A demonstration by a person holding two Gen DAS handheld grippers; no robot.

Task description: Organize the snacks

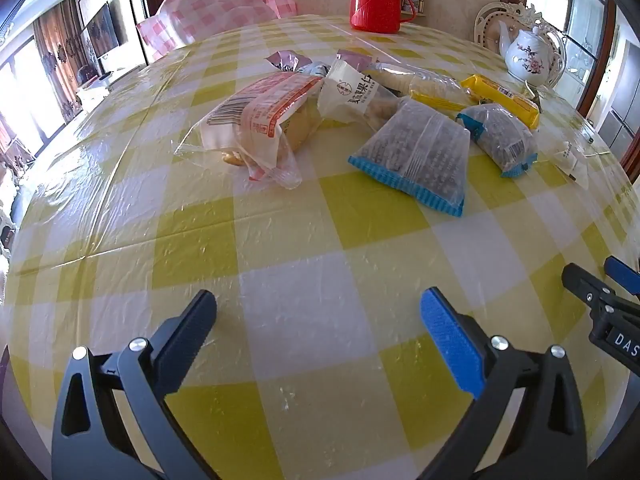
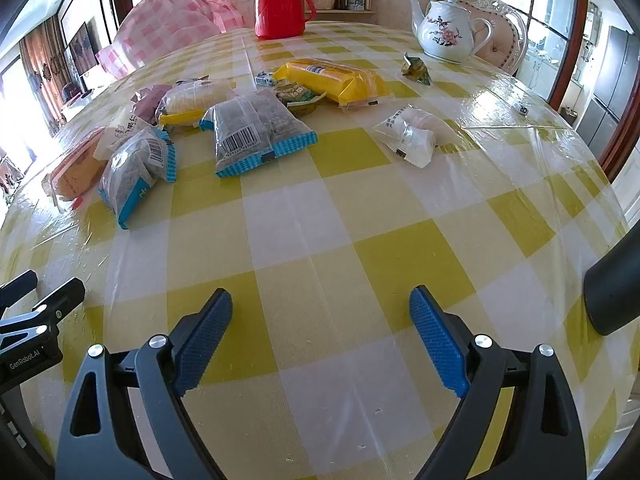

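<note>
Yellow-and-white checked tablecloth (image 2: 320, 240) under a clear, wrinkled plastic cover fills both views, glare on its right side. Nearest me, my left gripper (image 1: 318, 320) hovers low over bare cloth, jaws wide apart, nothing between them; my right gripper (image 2: 320, 316) same, spread open and empty, just beside the left. Snacks sit mid-table, well apart from both. Left view: a clear bag with red print (image 1: 256, 120) lies nearest on the left, a dark-filled packet with blue edges (image 1: 416, 156) to its right, a second blue-edged packet (image 1: 500, 136) beyond that, a white pouch with printed characters (image 1: 352, 92) between them. Right view: the two blue-edged packets lie side by side, a yellow wrapper (image 2: 336, 78) behind them, a small white wrapped snack (image 2: 412, 136) alone off to the right, a small green folded wrapper (image 2: 416, 68) farther back. Far edge: a red thermos (image 2: 280, 0) upright, a white teapot with pink flowers (image 2: 444, 32) to its right. Beyond the table, a pink checked cloth bundle (image 2: 168, 28) on the left, a white ornate chair back (image 2: 504, 16) behind the teapot, curtains and bright windows far left, glass cabinet doors far right.
</note>
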